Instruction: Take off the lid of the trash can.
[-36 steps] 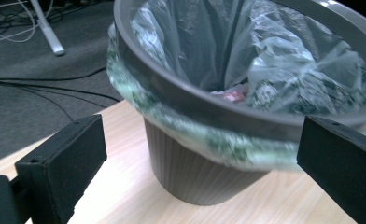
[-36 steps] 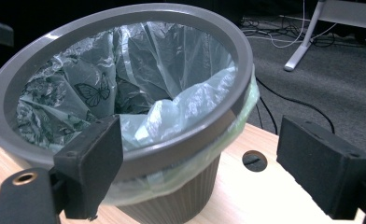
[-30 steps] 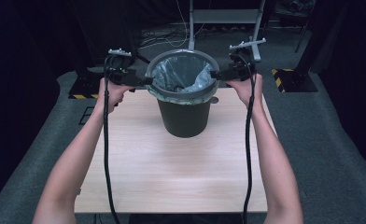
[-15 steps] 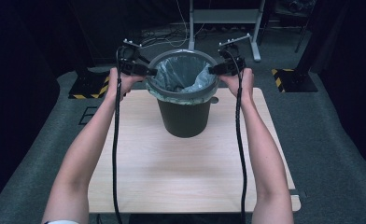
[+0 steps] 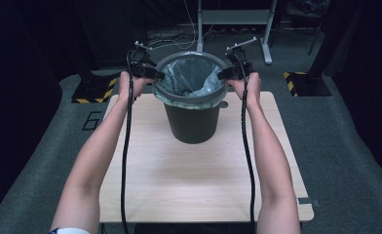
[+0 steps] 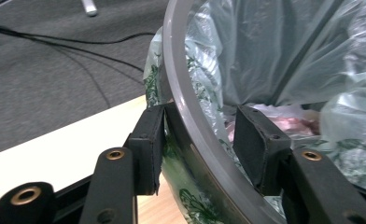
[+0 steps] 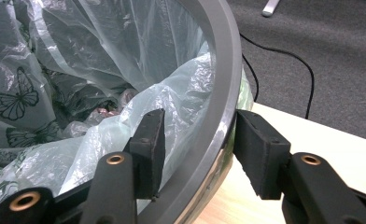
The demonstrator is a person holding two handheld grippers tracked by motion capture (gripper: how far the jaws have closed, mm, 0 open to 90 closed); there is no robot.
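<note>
Bin (image 5: 193, 122) stood on the table (image 5: 179, 185), with more bare board on its near side than beyond it. A grey rim ring (image 5: 191, 101) pinned a thin liner bag (image 5: 189, 78) over its mouth.

Left gripper (image 5: 156, 76) sat at the bin's left edge and right gripper (image 5: 223, 74) at its right edge. Both sets of jaws had just been closing, with the ring between them. Each gripper looked clamped across the ring, one pad outside the bin and one inside.

Handling, as we judged it: the bin and ring were stiff plastic, smooth and likely slippery. The load was light, since little lay inside. The bag was soft and easily torn or dragged. The best hold was the ring at opposite sides, lifted evenly.

The high view gave the symmetry of the two holds around the bin. The left gripper view showed pinkish waste (image 6: 288, 123) at the bottom of the bin. The right gripper view showed the bag's butterfly print (image 7: 20, 100) and film bunched against the inner pad (image 7: 148, 149).
</note>
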